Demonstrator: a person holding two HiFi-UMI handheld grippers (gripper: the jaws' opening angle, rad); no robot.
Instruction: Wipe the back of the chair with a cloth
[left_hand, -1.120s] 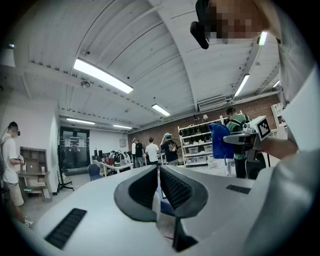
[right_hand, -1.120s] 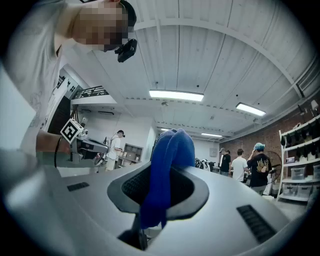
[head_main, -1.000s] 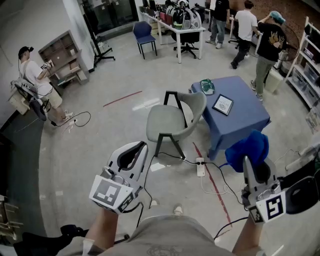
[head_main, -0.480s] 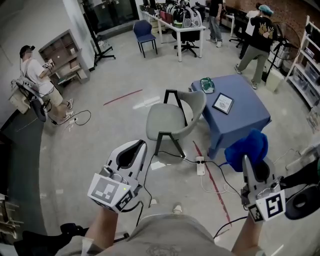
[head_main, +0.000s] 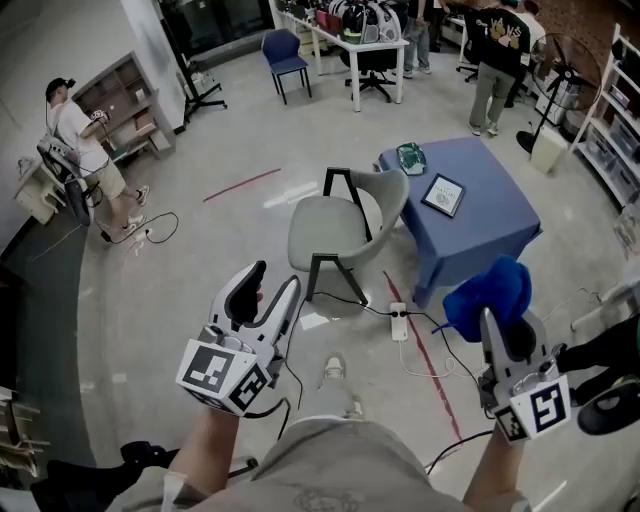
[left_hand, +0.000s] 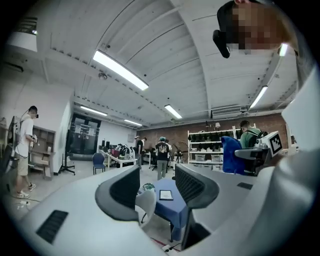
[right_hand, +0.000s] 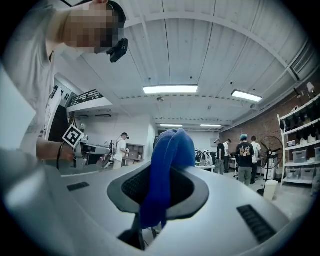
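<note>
A grey shell chair (head_main: 340, 232) on black legs stands on the floor ahead of me, its curved back (head_main: 391, 197) turned toward the blue table. Between the left gripper's pads the chair (left_hand: 145, 203) shows small and far off. My left gripper (head_main: 270, 287) is held level well short of the chair; its jaws are opening and nothing is between them (left_hand: 157, 187). My right gripper (head_main: 492, 322) is shut on a blue cloth (head_main: 490, 292), which drapes over its tips (right_hand: 168, 165). Both grippers are apart from the chair.
A blue-covered table (head_main: 480, 230) stands right of the chair, with a framed tablet (head_main: 443, 195) and a green object (head_main: 411, 157) on it. A power strip (head_main: 398, 328) and cables lie on the floor before the chair. People stand at the back and left.
The left gripper's jaws have spread from shut to open. My foot has come forward into view. The right gripper still holds the cloth in the same place.
</note>
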